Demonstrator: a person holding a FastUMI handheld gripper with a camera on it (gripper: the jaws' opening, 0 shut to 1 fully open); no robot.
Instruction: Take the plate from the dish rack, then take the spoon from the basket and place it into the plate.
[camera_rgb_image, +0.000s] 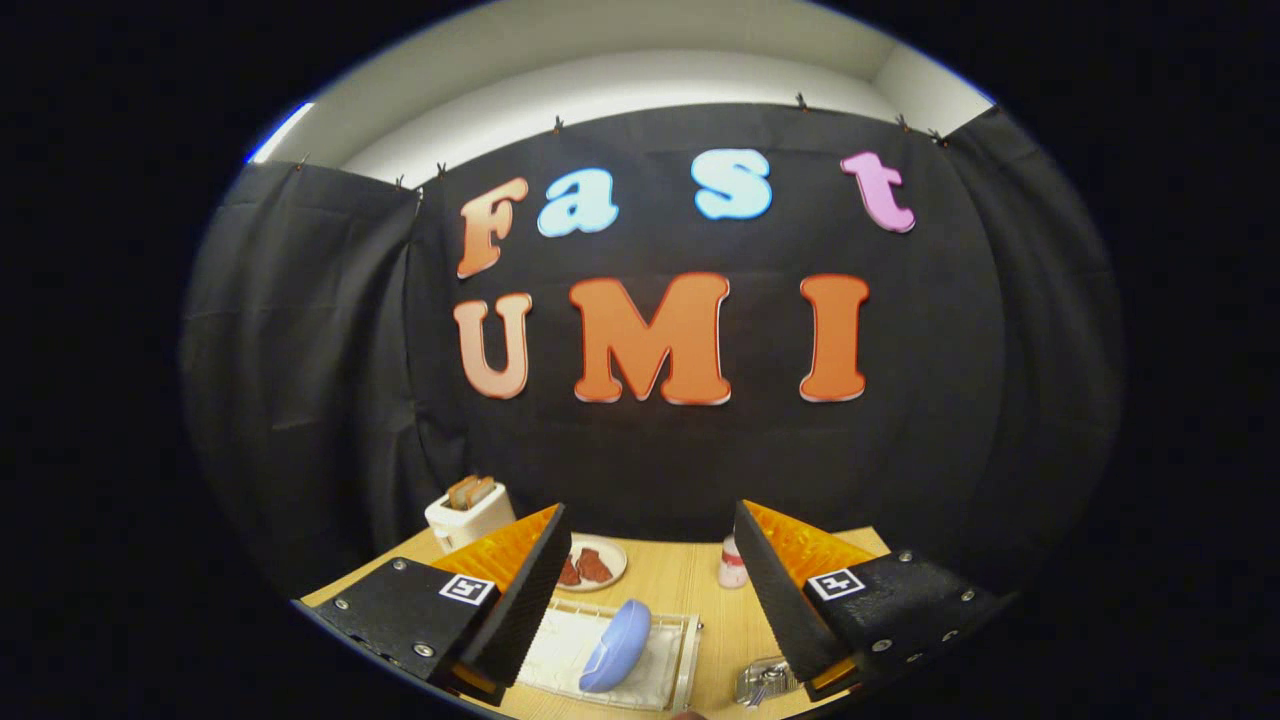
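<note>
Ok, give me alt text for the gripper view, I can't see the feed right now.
The gripper is open above a wooden table, holding nothing. Between its fingers, a blue plate stands in a white dish rack. A metal basket sits by the right finger; beyond are a toaster, a food plate and a small bottle.

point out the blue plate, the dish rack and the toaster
blue plate (615, 645), gripper view, middle of its upturned face
dish rack (690, 650), gripper view, its side rail next to the plate
toaster (470, 518), gripper view, its white front, beyond the open claw (650, 585)
</note>
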